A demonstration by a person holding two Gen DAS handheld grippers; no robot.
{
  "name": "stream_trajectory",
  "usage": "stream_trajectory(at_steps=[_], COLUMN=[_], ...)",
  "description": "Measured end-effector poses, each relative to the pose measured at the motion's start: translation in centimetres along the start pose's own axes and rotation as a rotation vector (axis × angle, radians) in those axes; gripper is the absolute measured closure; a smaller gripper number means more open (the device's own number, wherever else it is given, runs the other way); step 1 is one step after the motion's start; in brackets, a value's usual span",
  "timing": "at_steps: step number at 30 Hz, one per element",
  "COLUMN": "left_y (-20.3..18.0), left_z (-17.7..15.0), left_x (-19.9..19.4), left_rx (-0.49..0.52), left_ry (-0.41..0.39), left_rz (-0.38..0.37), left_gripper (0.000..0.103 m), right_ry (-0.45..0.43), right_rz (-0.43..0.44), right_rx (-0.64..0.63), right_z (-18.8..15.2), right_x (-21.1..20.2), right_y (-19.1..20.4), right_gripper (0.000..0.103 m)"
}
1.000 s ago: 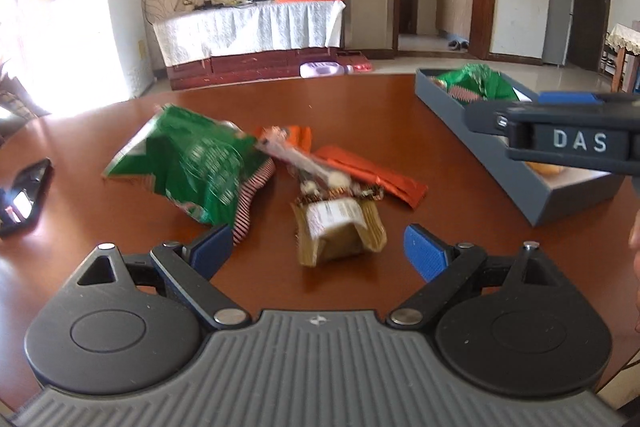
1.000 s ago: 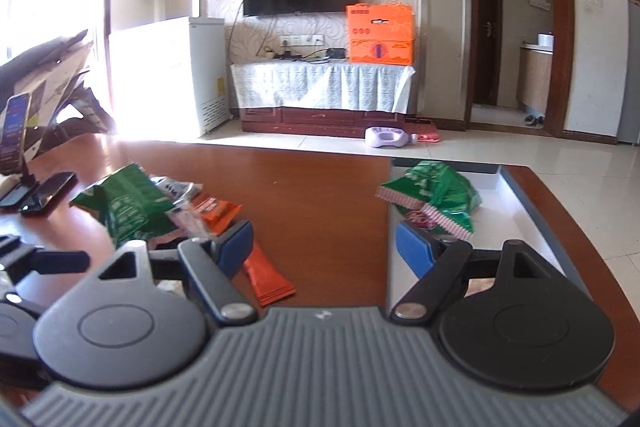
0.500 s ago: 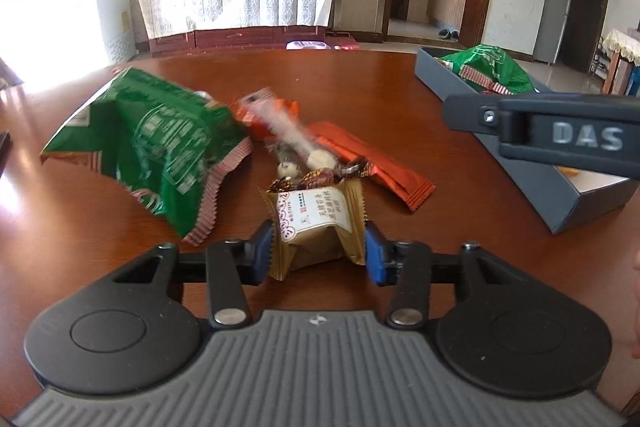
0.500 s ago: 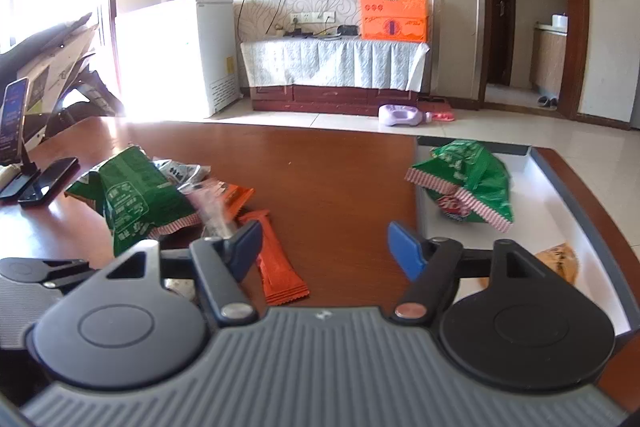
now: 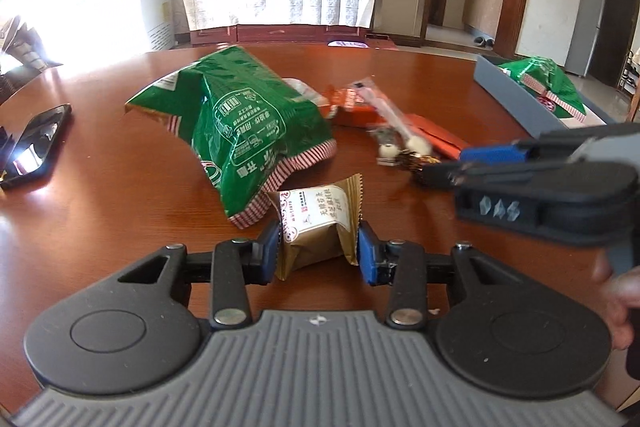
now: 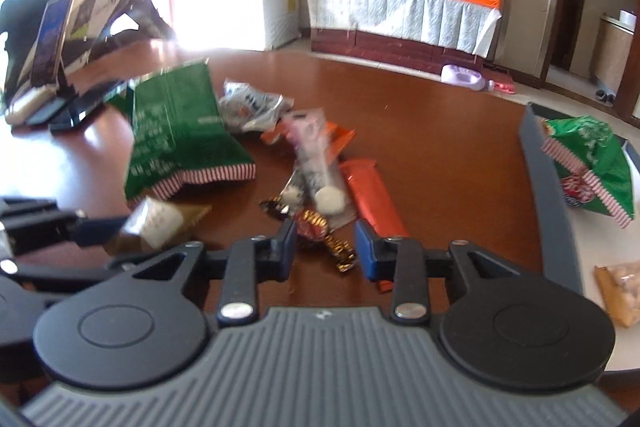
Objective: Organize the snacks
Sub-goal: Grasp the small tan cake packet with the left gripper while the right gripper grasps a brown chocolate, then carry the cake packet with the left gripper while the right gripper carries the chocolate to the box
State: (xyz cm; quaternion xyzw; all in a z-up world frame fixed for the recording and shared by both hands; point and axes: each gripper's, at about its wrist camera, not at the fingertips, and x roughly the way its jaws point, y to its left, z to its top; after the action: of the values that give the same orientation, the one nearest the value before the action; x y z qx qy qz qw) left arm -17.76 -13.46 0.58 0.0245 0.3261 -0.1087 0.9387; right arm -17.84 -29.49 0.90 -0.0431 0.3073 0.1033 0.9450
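Observation:
On the brown table, my left gripper grips a gold wrapped snack packet; its blue pads press both sides and the jaws are still closing. A big green bag lies just beyond it. My right gripper straddles a foil-wrapped candy. Its jaws are closing: the left pad is at the wrapper, with a gap at the right pad. An orange bar and a clear stick pack lie just ahead. The left wrist view shows the right gripper low over the candy pile.
A grey tray at the right holds a green bag and a packet of nuts. Phones lie at the table's left edge, and one more stands on a stand. A silver wrapper lies behind the pile.
My left gripper moved in and shut on the gold packet. My right gripper swung left from the tray to the pile, dropped lower, and narrowed its jaws around the foil candy.

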Motion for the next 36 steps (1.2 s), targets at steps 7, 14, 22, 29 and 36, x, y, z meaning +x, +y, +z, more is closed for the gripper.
stream_trajectory(at_steps=[7, 14, 22, 29, 36], left_y=[0.8, 0.7, 0.3, -0.9, -2.2], left_z=[-0.3, -0.2, -0.4, -0.7, -0.9], left_x=[0.2, 0.4, 0.8, 0.9, 0.6], left_rx=[-0.005, -0.003, -0.004, 0.01, 0.032], left_ry=[-0.003, -0.001, -0.014, -0.024, -0.023], left_rz=[0.009, 0.03, 0.026, 0.023, 0.019], left_gripper=[0.055, 0.052, 0.054, 0.058, 0.059], right_ry=[0.013, 0.003, 0.014, 0.008, -0.031], right_rz=[0.035, 0.032, 0.07, 0.066, 0.057], right_rx=[0.003, -0.02, 0.008, 0.059, 0.049], right_z=[0.3, 0.8, 1.0, 0.7, 0.9], right_x=[1.2, 1.6, 1.6, -0.4, -3.1], right_y=[0.7, 1.7, 1.2, -0.1, -0.7], right_gripper=[0.067, 0.066, 0.077, 0.077, 0.077])
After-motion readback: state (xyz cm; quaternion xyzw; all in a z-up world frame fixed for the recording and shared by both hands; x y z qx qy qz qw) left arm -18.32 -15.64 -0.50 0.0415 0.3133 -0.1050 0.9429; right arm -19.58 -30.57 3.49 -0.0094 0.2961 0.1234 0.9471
